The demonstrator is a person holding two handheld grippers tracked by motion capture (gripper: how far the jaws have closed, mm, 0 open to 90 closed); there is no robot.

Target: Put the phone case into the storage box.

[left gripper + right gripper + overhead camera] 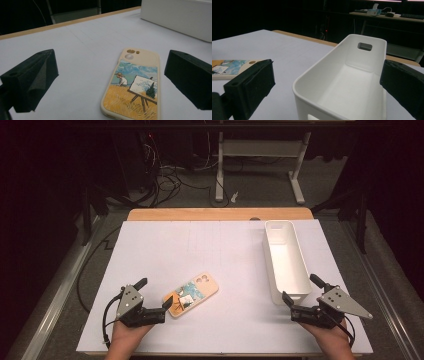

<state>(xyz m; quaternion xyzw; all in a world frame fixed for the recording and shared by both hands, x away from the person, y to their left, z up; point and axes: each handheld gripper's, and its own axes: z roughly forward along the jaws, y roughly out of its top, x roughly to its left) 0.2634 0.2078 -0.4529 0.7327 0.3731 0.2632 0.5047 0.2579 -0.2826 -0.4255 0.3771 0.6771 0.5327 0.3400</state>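
Two risks, I think: the phone case (133, 85) lies flat on the counter (230, 255), so my left fingers (35, 80) may skate over its rim, and my right fingers (249, 87) could nudge the white bin (342, 85) sideways. Both pairs stand apart, holding nothing. The case sits between and just ahead of my left gripper (159, 310); the bin's near end lies just ahead of my right gripper (292, 306)

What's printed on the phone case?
A painter at an easel in a yellow field, on the phone case; left gripper view.
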